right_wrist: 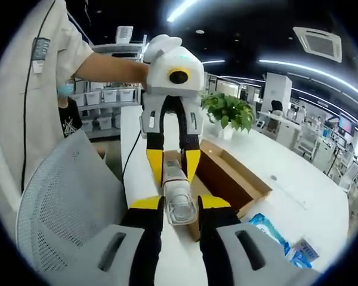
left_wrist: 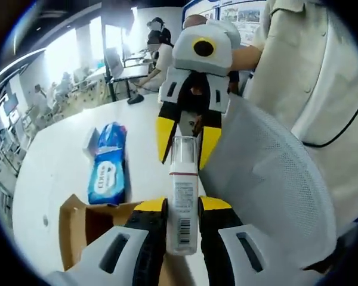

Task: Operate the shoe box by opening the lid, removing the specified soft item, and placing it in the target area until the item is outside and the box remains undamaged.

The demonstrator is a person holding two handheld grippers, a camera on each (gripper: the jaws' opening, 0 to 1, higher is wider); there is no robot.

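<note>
A white squeeze bottle (left_wrist: 182, 190) with a barcode label and a clear cap hangs in the air between my two grippers. My left gripper (left_wrist: 182, 210) is shut on its lower body. My right gripper (left_wrist: 184, 162), coming from above in the left gripper view, closes its yellow-tipped jaws on the cap end. In the right gripper view the clear cap of the bottle (right_wrist: 180, 210) sits between the jaws of my right gripper (right_wrist: 181, 201), and my left gripper (right_wrist: 174, 177) holds the far end. The open cardboard shoe box (left_wrist: 74, 223) (right_wrist: 230, 173) lies on the white table.
A blue tissue pack (left_wrist: 107, 164) (right_wrist: 268, 229) lies on the table (left_wrist: 53, 161) beside the box. A grey mesh chair back (left_wrist: 268, 179) (right_wrist: 65, 196) stands close by, with a person in a beige shirt (left_wrist: 310, 65) behind it. A green plant (right_wrist: 230, 110) is at the table's far end.
</note>
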